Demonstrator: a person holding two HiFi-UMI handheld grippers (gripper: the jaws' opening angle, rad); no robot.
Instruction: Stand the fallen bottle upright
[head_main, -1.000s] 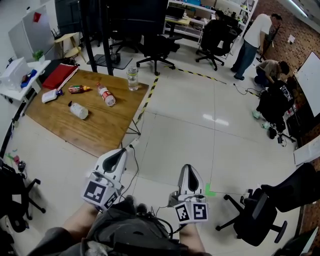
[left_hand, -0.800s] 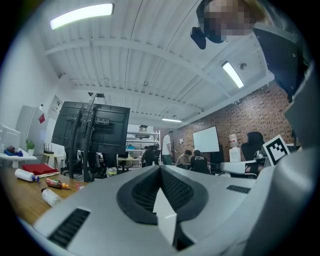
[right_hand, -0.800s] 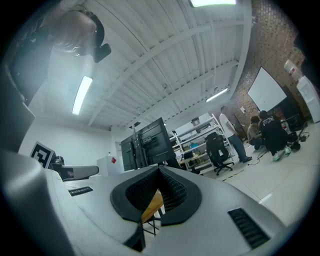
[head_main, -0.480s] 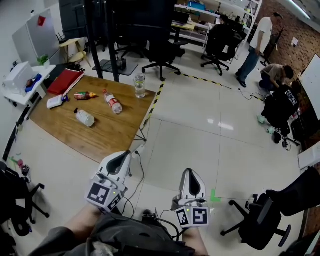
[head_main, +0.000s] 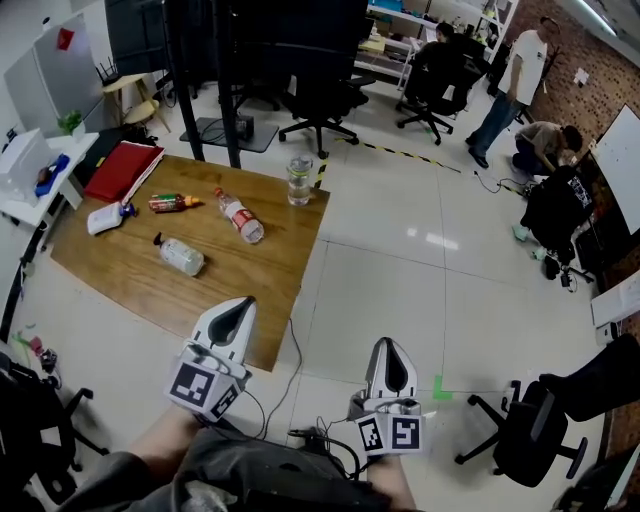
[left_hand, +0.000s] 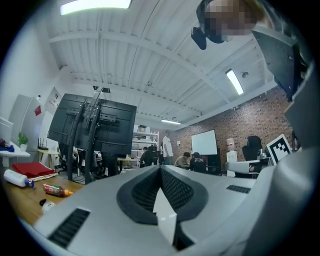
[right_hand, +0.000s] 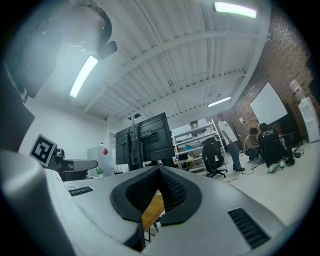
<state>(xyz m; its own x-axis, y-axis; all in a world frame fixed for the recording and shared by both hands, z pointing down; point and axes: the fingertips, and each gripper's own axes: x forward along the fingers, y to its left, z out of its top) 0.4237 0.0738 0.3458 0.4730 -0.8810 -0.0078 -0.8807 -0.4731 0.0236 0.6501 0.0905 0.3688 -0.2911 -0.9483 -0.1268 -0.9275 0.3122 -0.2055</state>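
On the wooden table (head_main: 140, 285), three bottles lie on their sides. One is clear with a red label (head_main: 240, 216), another is clear with a dark cap (head_main: 182, 255), and the third is small and orange-red (head_main: 172, 203). A clear bottle (head_main: 299, 181) stands upright near the table's far corner. My left gripper (head_main: 240, 305) is shut and empty, its tip over the table's near edge. Over the floor to the right, my right gripper (head_main: 386, 347) is also shut and empty. In the left gripper view the orange-red bottle (left_hand: 57, 189) shows low at the left, beyond the shut left gripper (left_hand: 161, 168).
A red folder (head_main: 122, 170) and a white bottle (head_main: 105, 217) lie at the table's left end. Black office chairs (head_main: 322, 105) stand behind the table and another (head_main: 530, 440) at the right. People (head_main: 510, 70) are at the far right. A cable (head_main: 290, 350) runs across the floor.
Both grippers have moved forward together. The table and its bottles now sit nearer and further right in the head view. Both pairs of jaws stay shut.
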